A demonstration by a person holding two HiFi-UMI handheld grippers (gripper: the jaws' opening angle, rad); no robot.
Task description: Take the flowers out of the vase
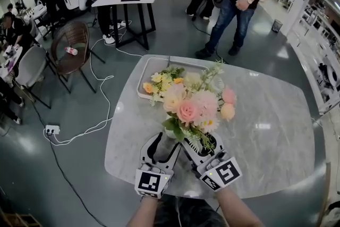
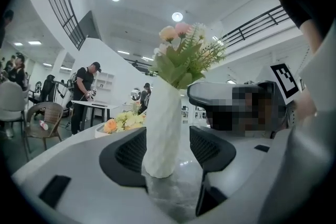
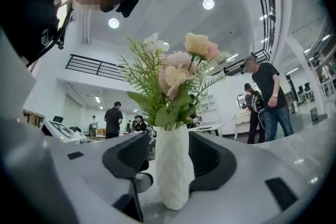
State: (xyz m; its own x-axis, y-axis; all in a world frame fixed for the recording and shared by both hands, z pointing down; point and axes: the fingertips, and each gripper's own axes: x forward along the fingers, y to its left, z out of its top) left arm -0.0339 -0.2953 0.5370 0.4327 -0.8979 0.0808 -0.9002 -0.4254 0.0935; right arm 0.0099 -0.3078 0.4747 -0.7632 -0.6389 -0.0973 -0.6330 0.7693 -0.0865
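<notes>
A white ribbed vase point(image 2: 164, 134) stands near the front edge of the marble table point(image 1: 265, 130). It holds a bouquet point(image 1: 194, 106) of pink, peach and cream flowers with green leaves. In the head view the bouquet hides most of the vase. My left gripper point(image 1: 166, 142) reaches level at the vase from the near left, and the vase stands between its open jaws point(image 2: 168, 152). My right gripper point(image 1: 201, 145) comes in from the near right, also open, with the same vase point(image 3: 173, 170) between its jaws point(image 3: 170, 157). Neither pair of pads presses on the vase.
A white tray point(image 1: 146, 74) at the back left of the table holds loose yellow and orange flowers point(image 1: 162, 81). Beyond the table, people stand on the grey floor; a wicker chair point(image 1: 71, 48) and white cables point(image 1: 95, 119) lie to the left.
</notes>
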